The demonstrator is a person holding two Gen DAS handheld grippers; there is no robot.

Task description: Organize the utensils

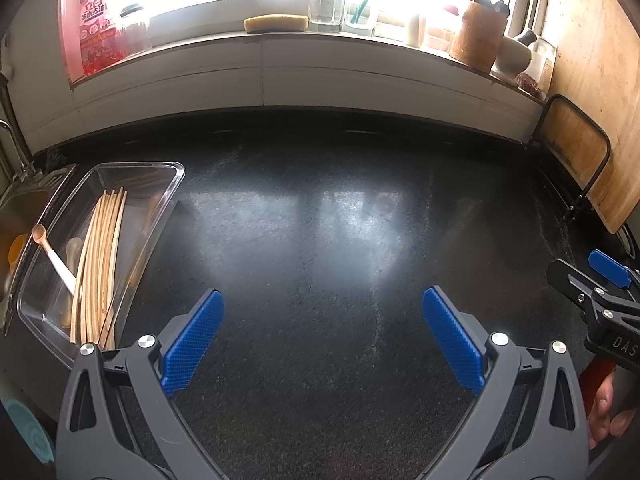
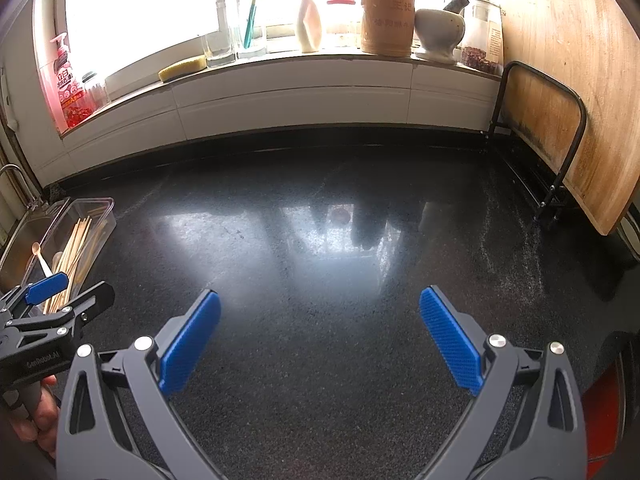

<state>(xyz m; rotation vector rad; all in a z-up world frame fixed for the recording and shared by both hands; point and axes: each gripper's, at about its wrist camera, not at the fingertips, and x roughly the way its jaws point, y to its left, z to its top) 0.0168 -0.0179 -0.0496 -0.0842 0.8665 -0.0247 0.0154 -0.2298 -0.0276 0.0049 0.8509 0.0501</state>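
Observation:
A clear plastic tray [image 1: 176,172] sits at the left of the black counter. It holds several wooden chopsticks [image 1: 100,256] and a small wooden spoon [image 1: 40,234] leaning on its left wall. The tray also shows in the right wrist view [image 2: 106,206], with the chopsticks [image 2: 74,248] and spoon [image 2: 37,249]. My left gripper [image 1: 322,340] is open and empty over bare counter, to the right of the tray. My right gripper [image 2: 320,340] is open and empty over the middle of the counter. Each gripper shows at the edge of the other's view.
A steel sink [image 1: 24,208] lies left of the tray. Wooden cutting boards [image 1: 596,92] lean in a black wire rack [image 1: 592,184] at the right. The window sill holds a sponge [image 1: 276,24], glasses, a bamboo holder [image 1: 478,34], a mortar [image 2: 438,30] and bottles.

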